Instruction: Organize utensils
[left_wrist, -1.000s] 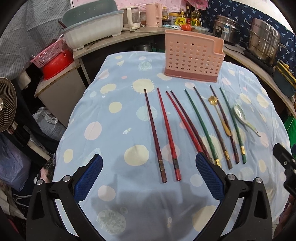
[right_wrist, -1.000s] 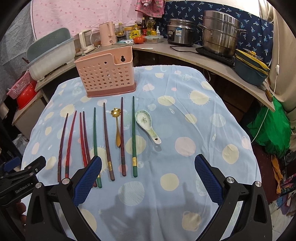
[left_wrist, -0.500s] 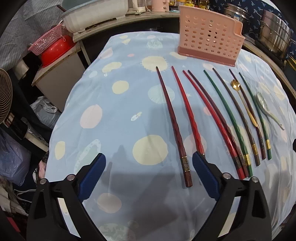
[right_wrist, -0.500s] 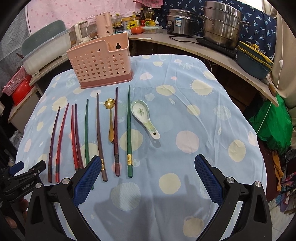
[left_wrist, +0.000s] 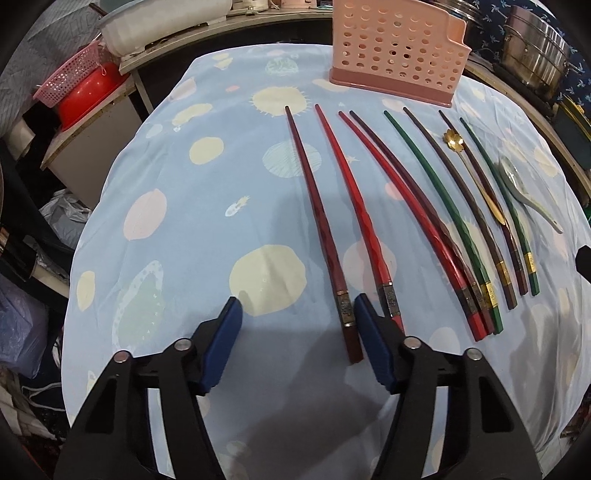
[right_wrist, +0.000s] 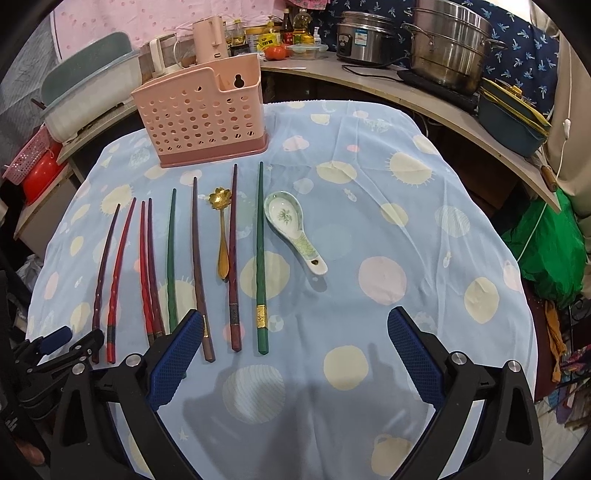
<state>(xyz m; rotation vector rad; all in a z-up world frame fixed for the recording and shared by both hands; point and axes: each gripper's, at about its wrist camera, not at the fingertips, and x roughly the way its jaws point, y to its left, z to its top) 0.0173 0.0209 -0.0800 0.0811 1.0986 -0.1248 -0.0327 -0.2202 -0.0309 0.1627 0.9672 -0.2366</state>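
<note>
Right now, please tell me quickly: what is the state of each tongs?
Left tongs: open, just been closing around the dark red chopstick, pads not pressing it.
Right tongs: open, holding nothing.

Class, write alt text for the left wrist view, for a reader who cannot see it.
The left gripper, its jaws just closing, straddles the near end of the leftmost dark red chopstick, not yet pinched. Seven more chopsticks, a gold spoon and a ceramic spoon lie alongside on a blue tablecloth, before a pink holder.
</note>
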